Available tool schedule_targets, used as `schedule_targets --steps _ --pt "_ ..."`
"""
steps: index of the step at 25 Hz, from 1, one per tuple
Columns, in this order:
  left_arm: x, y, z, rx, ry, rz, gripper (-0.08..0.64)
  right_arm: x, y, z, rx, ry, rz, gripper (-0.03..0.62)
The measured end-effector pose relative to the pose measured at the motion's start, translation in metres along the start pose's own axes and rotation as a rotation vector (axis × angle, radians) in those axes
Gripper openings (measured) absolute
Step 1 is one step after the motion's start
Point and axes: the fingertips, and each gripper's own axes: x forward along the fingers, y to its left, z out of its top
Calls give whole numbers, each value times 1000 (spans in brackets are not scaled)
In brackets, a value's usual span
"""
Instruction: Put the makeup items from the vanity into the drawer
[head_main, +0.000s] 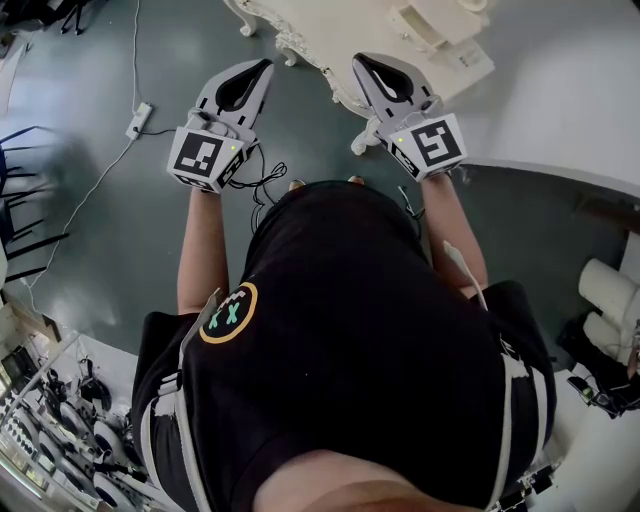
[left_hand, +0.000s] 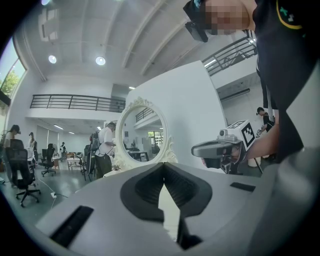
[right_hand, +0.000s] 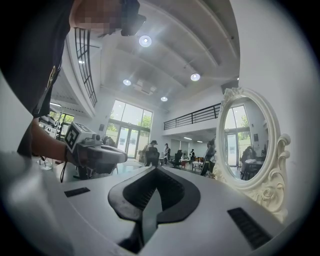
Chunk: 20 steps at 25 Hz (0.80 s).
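Observation:
The white ornate vanity (head_main: 330, 30) stands ahead at the top of the head view, with pale box-like parts (head_main: 440, 30) on its top. I cannot make out any makeup items or a drawer. My left gripper (head_main: 264, 66) and right gripper (head_main: 358, 60) are held side by side above the grey floor, short of the vanity, both shut and empty. The left gripper view shows its jaws (left_hand: 163, 165) meeting, the oval mirror (left_hand: 142, 137) beyond, and the right gripper (left_hand: 220, 147) alongside. In the right gripper view the jaws (right_hand: 157, 171) are together, with the mirror (right_hand: 247, 145) at the right.
A power strip (head_main: 138, 120) with a cable and a tangle of black wires (head_main: 262, 180) lie on the floor. A white partition (head_main: 570, 90) stands behind the vanity. Paper rolls (head_main: 610, 290) sit at the right, and a cluttered desk (head_main: 60, 420) at the lower left. People stand far off.

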Motion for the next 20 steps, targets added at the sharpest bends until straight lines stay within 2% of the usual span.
schedule_targets --steps 13,15,20 --pt "1 1 -1 -2 6 3 21 1 2 -1 1 -1 14 62" --pt "2 1 -1 -2 5 3 21 1 4 -2 0 -2 21 83" --pt "2 0 -1 -2 5 3 21 2 9 -1 11 -7 55 194"
